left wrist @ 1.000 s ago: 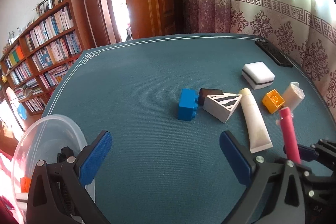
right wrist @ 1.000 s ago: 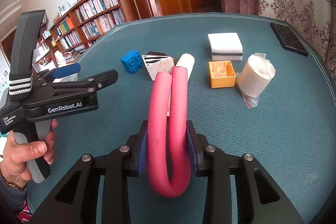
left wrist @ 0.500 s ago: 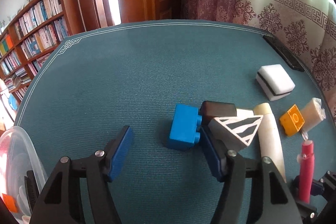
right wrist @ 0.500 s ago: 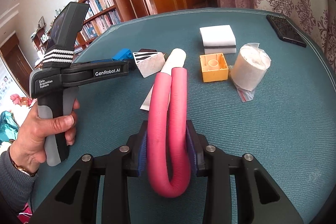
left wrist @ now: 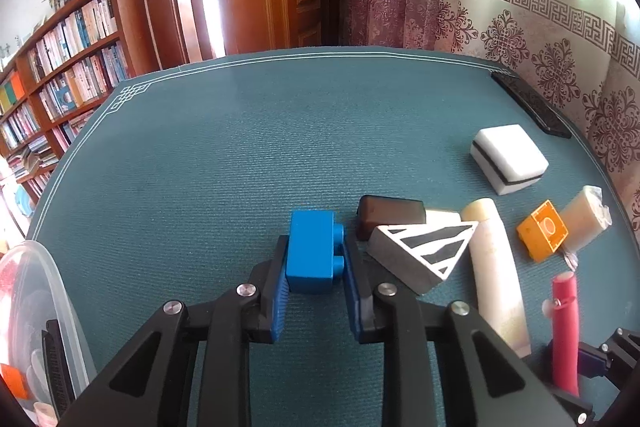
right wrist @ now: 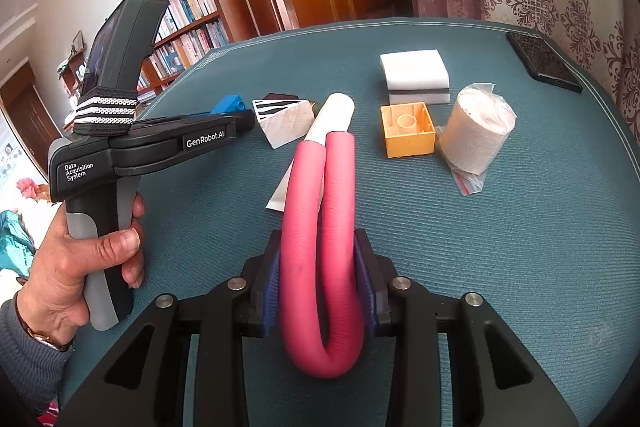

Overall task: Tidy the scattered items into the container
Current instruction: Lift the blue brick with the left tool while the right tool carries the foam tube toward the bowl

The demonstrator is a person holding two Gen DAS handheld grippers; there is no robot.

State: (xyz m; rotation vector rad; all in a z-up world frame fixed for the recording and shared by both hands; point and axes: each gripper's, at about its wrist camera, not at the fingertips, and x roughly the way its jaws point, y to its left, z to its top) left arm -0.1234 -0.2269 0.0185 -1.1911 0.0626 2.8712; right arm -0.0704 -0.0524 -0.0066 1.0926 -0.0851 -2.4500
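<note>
Where the left hand-held gripper [left wrist: 314, 269] pinches a glossy blue block [left wrist: 313, 251] with side studs, resting on the teal table [left wrist: 224, 163], we note the right hand-held gripper [right wrist: 318, 287] clamping a folded pink foam tube [right wrist: 320, 239]. A striped wedge [left wrist: 422, 253] lies just beside the block. A clear container [left wrist: 60, 291] sits at left.

A brick [left wrist: 311, 251] is sitting mid-tabletop [left wrist: 200, 167], a wedge [left wrist: 420, 251] lying just right of it, a sponge [left wrist: 507, 158] lying farther right, a container [left wrist: 44, 307] sitting near left.
</note>
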